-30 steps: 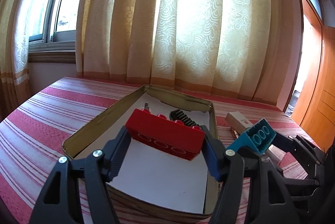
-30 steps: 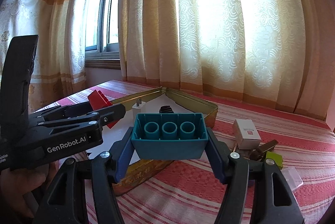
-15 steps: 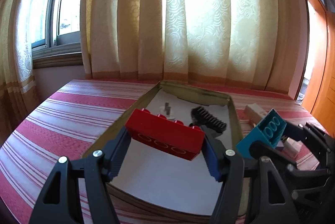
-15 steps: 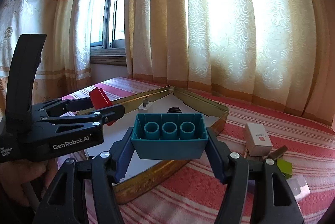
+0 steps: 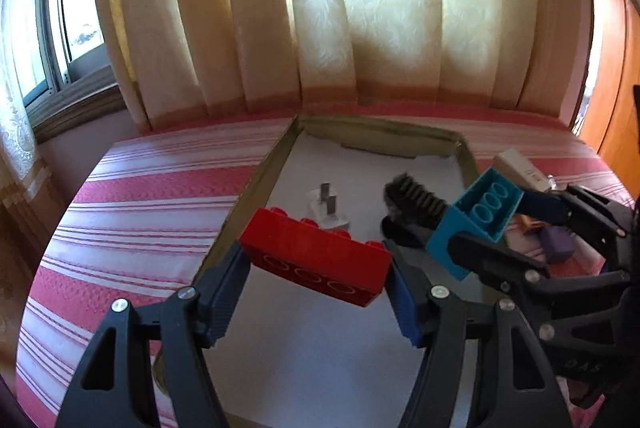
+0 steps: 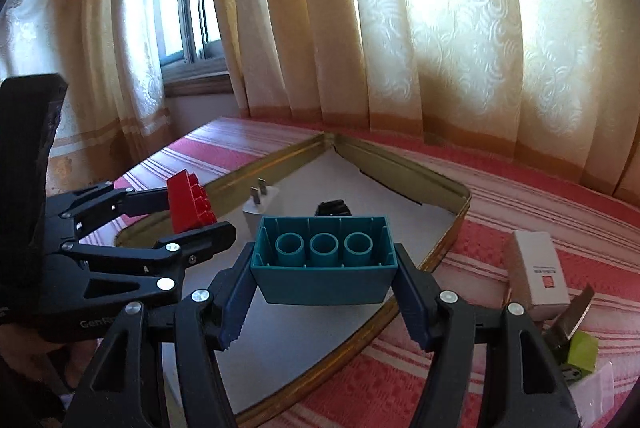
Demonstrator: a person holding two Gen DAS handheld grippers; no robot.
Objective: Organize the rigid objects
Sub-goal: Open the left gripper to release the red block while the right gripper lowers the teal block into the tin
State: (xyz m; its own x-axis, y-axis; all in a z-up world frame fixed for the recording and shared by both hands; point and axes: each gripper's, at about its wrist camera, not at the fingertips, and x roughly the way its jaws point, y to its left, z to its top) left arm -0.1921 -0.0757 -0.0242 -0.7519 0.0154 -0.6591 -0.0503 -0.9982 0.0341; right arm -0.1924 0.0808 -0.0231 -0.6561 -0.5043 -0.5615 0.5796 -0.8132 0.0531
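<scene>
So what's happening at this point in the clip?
A person is sorting loose items into a shallow gold tin on a striped cloth. The left gripper holds a red brick and the right gripper a teal brick, both above the tin. A white plug and a black comb already lie inside. A white box and other small bits wait outside.

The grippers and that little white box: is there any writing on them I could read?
"Gen": white letters on the side of the left gripper, right wrist view; the rest is hidden behind the right gripper.
Raised letters on the right gripper's body, left wrist view: too dark and blurred to read.
White box: a dark line of print above a red square, too small to read.
</scene>
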